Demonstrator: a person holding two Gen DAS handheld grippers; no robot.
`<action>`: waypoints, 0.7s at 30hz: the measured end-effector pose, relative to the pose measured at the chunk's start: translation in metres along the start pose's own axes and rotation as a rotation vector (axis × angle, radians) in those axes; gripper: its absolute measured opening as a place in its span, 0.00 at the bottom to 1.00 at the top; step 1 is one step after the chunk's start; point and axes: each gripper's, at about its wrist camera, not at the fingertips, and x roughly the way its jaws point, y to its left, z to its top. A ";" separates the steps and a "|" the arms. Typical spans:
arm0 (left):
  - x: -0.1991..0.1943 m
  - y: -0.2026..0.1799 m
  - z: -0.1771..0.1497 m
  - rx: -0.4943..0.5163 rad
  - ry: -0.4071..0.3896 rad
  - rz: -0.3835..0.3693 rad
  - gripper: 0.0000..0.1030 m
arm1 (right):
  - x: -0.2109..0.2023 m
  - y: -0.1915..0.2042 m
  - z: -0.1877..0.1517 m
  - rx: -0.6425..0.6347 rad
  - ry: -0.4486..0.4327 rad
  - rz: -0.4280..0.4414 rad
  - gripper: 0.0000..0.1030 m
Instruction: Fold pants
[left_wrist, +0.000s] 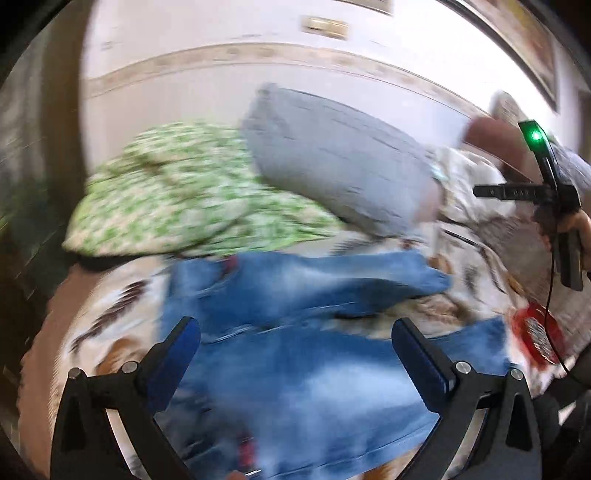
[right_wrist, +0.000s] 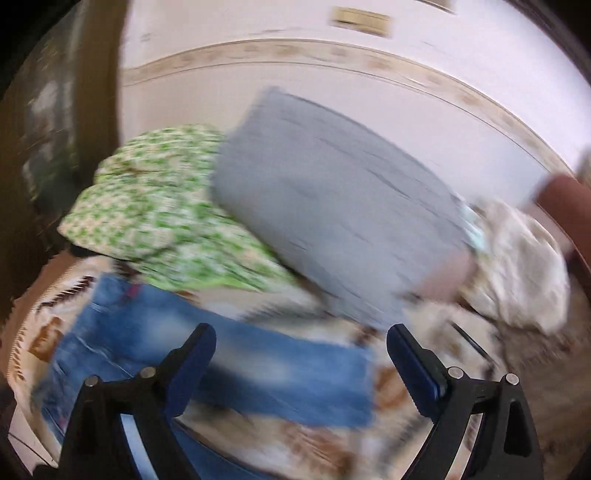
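Observation:
Blue jeans (left_wrist: 314, 369) lie spread on a patterned bedspread (left_wrist: 110, 332), with two legs running to the right in the left wrist view. My left gripper (left_wrist: 295, 328) hangs above them, jaws wide open and nothing between the pads. In the right wrist view, my right gripper (right_wrist: 301, 332) is also wide open and empty above one jeans (right_wrist: 258, 369) leg. Both views are blurred. At the right edge of the left wrist view a hand (left_wrist: 578, 225) holds the right gripper's black handle (left_wrist: 565, 254).
A green-patterned pillow (left_wrist: 177, 192) and a grey pillow (left_wrist: 332, 158) lean at the head of the bed, against a white wall. A red object (left_wrist: 535, 336) lies right of the jeans. A crumpled white cloth (right_wrist: 517, 266) sits at the far right.

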 end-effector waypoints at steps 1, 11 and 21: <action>0.008 -0.016 0.007 0.030 0.019 -0.034 1.00 | -0.005 -0.025 -0.012 0.025 0.020 -0.023 0.93; 0.076 -0.124 0.024 0.286 0.157 -0.103 1.00 | 0.009 -0.129 -0.117 0.122 0.217 0.001 0.93; 0.165 -0.107 0.075 0.295 0.292 -0.120 1.00 | 0.079 -0.124 -0.090 0.254 0.223 0.197 0.93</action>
